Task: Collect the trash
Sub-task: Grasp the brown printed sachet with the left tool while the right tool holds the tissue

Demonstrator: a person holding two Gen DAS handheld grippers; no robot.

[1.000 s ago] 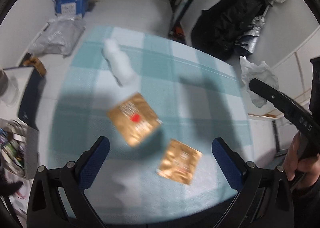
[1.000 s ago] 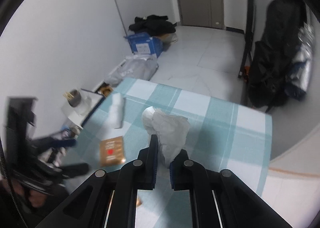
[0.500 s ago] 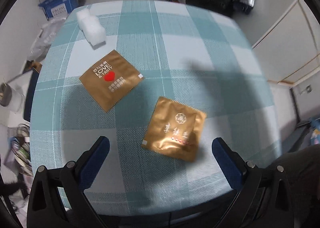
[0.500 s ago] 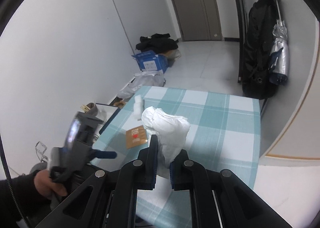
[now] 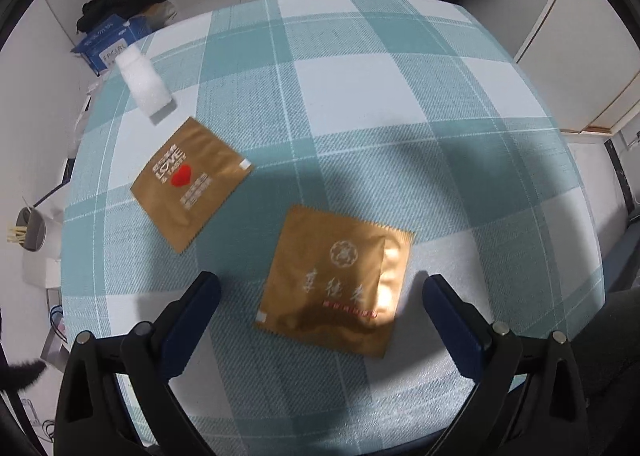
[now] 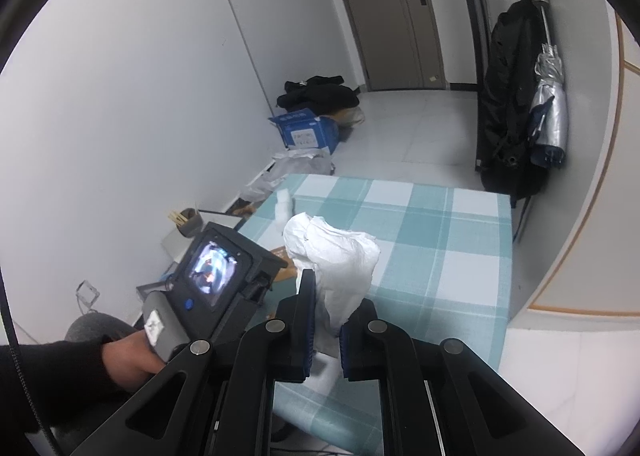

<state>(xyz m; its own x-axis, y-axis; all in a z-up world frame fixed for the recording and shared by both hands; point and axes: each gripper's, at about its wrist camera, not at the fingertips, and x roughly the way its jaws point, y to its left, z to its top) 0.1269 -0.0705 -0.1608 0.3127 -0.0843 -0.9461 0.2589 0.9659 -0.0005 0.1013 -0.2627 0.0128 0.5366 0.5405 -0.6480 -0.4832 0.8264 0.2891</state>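
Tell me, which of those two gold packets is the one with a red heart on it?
The farther gold packet, lying toward the white foam block. It shows a red heart. The nearer gold packet, between the open left gripper fingers, bears a pale round emblem instead.

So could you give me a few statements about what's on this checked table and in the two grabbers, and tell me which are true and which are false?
1. The right gripper is clamped on a crumpled white tissue. True.
2. The left gripper is closed on a gold packet. False: its jaws stand wide open above the table, holding nothing.
3. Two gold packets lie on the checked tablecloth. True: one with a red heart, one nearer the left gripper.
4. The gold packets are stacked on each other. False: they lie apart.
5. A white bottle lies near the table's edge. True.
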